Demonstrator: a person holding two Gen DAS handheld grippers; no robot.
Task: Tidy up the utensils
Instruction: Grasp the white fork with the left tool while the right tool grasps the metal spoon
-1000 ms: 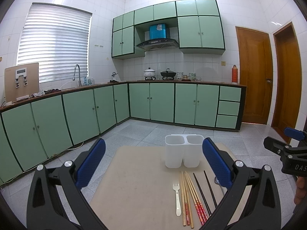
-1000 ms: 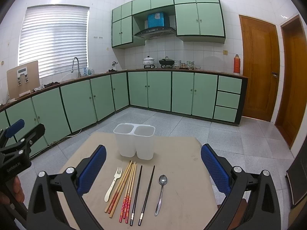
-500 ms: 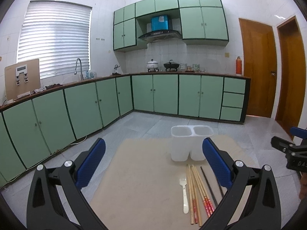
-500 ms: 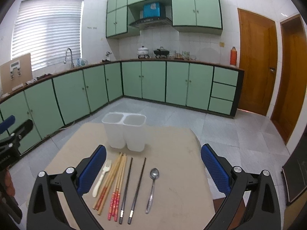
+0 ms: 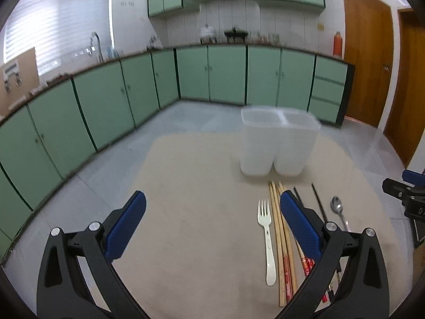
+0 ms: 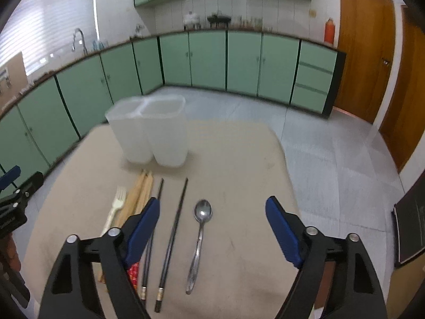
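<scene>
In the left wrist view, nothing has yet been sorted: the white two-compartment holder (image 5: pixel 279 143) stands upright toward the far side of the tabletop (image 5: pixel 191 212), and, as far as its translucent walls show, both compartments look empty. Just in front of it lie the white fork (image 5: pixel 267 242), the wooden chopsticks (image 5: pixel 281 239), the black chopsticks (image 5: pixel 317 203) and the metal spoon (image 5: pixel 338 210), side by side and all still to be picked up. The left hand-held gripper (image 5: pixel 212 226) hangs low over bare tabletop left of the row, tilted downward, its blue jaws spread wide and holding nothing; its right finger overlaps the chopsticks in the picture. In the right wrist view, the right hand-held gripper (image 6: pixel 212 231) is likewise spread wide and empty, pitched down over the near end of the row, with the spoon (image 6: pixel 200 234) lying between its fingers and one black chopstick (image 6: pixel 172 236) just left of it. The holder (image 6: pixel 151 133) sits beyond, slightly blurred. The spoon seems the likeliest first pick.
</scene>
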